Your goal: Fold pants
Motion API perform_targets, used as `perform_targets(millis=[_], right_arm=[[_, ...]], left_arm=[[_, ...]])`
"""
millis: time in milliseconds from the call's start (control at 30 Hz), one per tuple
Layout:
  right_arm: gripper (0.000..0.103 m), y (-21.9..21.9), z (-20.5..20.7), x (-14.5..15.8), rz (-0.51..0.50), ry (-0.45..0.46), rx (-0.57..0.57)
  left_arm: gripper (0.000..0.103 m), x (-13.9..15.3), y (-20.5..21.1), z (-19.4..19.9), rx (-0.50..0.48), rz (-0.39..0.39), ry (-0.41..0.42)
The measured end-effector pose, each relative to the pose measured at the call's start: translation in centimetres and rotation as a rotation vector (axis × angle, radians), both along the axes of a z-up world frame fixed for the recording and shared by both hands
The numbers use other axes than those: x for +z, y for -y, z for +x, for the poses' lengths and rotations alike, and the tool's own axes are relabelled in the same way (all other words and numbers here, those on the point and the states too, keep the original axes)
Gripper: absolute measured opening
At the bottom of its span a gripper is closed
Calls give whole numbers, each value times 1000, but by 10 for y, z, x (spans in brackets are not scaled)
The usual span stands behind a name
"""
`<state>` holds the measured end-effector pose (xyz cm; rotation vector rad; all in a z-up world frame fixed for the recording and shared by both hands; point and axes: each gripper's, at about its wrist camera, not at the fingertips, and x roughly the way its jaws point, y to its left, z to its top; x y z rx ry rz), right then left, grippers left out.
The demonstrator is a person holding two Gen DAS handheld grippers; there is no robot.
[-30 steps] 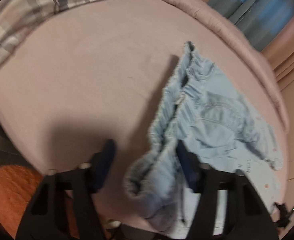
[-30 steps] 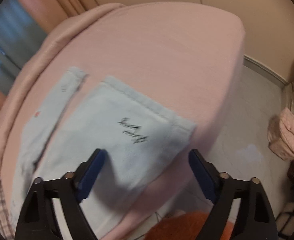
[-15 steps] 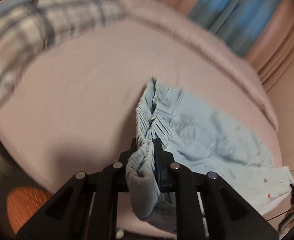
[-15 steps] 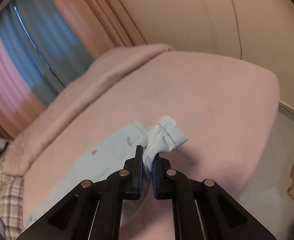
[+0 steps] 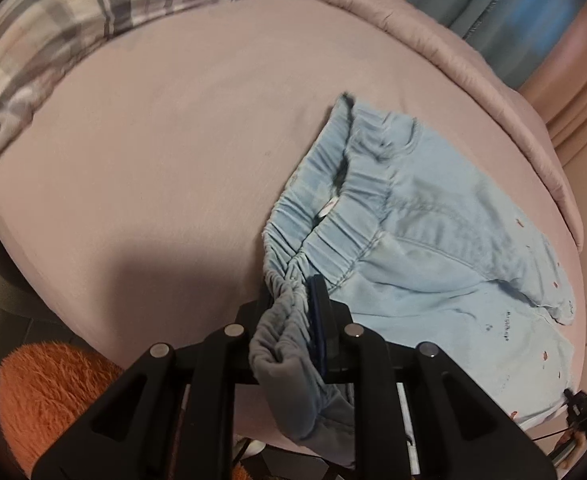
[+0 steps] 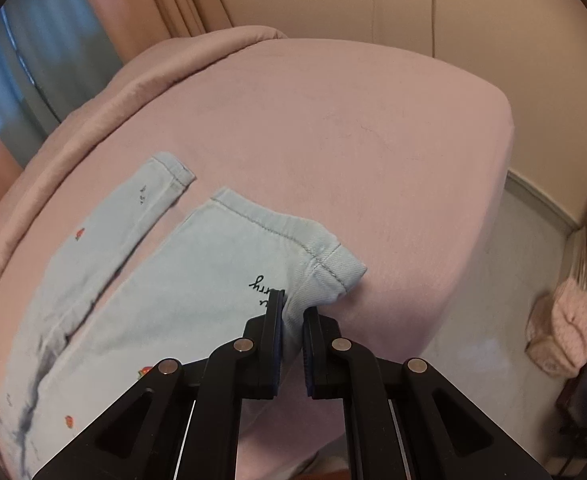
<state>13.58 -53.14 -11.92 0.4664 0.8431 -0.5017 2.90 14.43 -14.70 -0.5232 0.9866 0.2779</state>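
I have the pants (image 5: 433,240) lying flat on the bed (image 5: 173,140), close to its near edge, waistband toward the plaid pillow (image 5: 93,8) end and the two legs running toward the foot corner. My left gripper (image 5: 299,300) has just clamped down on the near end of the elastic waistband (image 5: 333,208); its jaws stand almost together with the gathered cloth bunched between them and a loop of it hanging over the bed's edge. My right gripper (image 6: 291,316) has just closed its jaws as well, nearly shut, pinching the near corner of the nearer leg's hem (image 6: 325,260), which is lifted and puckered off the sheet. The farther leg (image 6: 133,208) lies apart, untouched. So I judge this as the grasp step done and the first fold about to begin: next I should carry both pinched points together across to the far side, laying the near leg over the far one, keeping the cloth taut so the edges line up.
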Motion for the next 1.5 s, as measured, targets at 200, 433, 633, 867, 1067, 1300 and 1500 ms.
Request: perform_targets(millis=[200,433,633,867,1067,1300,1500], right_arm=[[8,8,-38,-26,25,-23,-28],[8,5,-36,-32,7,-44,-23],[8,6,-37,-34,17,-42,-38],[8,4,-34,-34,9,-65,-66],[27,-2,-33,-28,-56,-114,-70],[69,-20,-47,7,-41,-16,-40],[69,-88,-27,93,-71,148,251]], left_arm=[[21,0,-2,2,-4,18,-13],[28,-2,4,13,0,52,-20],[35,-4,-2,12,13,39,-26],[54,-1,-1,9,26,33,-44],[80,35,10,-4,-8,81,14],[93,97,24,-15,-16,81,214],[94,139,59,-4,-159,-53,356]])
